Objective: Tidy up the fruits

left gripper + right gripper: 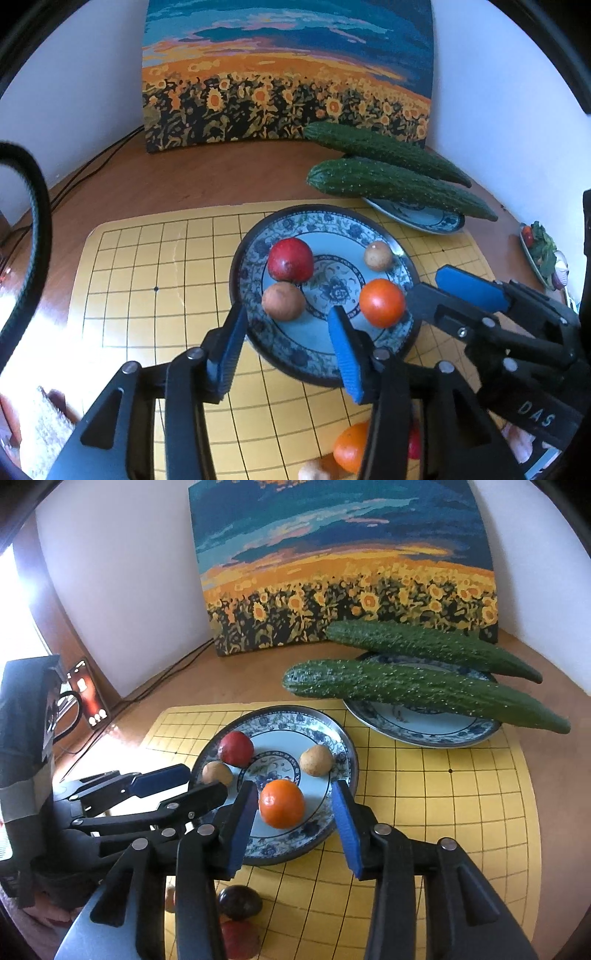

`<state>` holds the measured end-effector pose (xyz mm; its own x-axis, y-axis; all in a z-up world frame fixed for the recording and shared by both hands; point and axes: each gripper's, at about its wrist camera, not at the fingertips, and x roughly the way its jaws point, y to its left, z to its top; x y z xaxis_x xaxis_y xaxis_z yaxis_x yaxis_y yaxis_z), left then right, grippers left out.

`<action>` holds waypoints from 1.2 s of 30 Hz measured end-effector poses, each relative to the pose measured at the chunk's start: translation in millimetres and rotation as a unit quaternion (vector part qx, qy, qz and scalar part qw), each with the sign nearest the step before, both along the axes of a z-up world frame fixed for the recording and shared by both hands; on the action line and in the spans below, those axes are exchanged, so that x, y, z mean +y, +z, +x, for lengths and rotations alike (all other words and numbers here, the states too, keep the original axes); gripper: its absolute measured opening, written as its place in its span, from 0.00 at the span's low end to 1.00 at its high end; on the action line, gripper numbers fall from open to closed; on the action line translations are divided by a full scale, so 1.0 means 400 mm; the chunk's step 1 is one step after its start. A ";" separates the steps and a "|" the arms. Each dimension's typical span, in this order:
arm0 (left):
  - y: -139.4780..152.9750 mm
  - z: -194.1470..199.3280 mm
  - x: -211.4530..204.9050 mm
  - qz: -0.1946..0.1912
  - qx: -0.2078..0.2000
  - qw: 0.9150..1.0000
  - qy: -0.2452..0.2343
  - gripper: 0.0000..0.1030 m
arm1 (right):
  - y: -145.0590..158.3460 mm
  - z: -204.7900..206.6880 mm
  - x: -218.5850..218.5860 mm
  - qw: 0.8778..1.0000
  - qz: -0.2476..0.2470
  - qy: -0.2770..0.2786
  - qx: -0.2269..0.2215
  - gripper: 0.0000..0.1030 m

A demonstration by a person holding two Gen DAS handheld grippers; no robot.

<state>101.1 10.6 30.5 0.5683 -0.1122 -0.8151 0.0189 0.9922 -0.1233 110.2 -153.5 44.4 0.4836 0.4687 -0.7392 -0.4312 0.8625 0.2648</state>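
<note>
Left wrist view. The left claw [286, 343] stands with its blue pads apart and nothing between them, poised over the near rim of the fruit plate [295, 360]. On that plate lie a red fruit [290, 259] and a brown fruit [283, 300] on its left half, touching each other, a smaller tan fruit [378, 255] toward its far right rim, and an orange fruit [382, 302] on its near right side. The right claw [439, 286] enters beside the plate's right rim, just next to the orange fruit. Beyond the plate, two cucumbers [399, 186] rest across a second plate [424, 218]. Another orange fruit [349, 446] lies off the plate, on the yellow grid mat [147, 280] near the lower edge.

Right wrist view. The right claw [295, 812] is likewise apart; the orange fruit [282, 803] sits on the plate between the pads, which do not press on it. Nearer than the plate, a dark fruit [239, 902] and a red one [238, 939] remain on the mat covering the surface.

Step in hand, as judged: fruit is being set down on the plate, both claws free. The next move calls for drawing back clear of the orange fruit and reaching for the loose pieces on the mat.
</note>
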 end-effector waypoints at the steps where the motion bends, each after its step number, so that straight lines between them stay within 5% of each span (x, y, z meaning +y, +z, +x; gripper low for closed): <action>1: 0.003 -0.006 0.001 -0.002 -0.001 1.000 0.001 0.47 | 0.004 -0.007 -0.002 1.000 0.000 -0.001 0.000 0.42; 36: 0.028 -0.206 0.012 -0.008 -0.016 1.000 0.015 0.47 | 0.020 -0.194 -0.052 1.000 -0.001 -0.015 -0.007 0.42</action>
<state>18.8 15.5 41.7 0.5973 -0.1066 -0.7949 -0.0075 0.9903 -0.1384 32.4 -174.4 52.6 0.5081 0.4525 -0.7329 -0.4087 0.8757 0.2572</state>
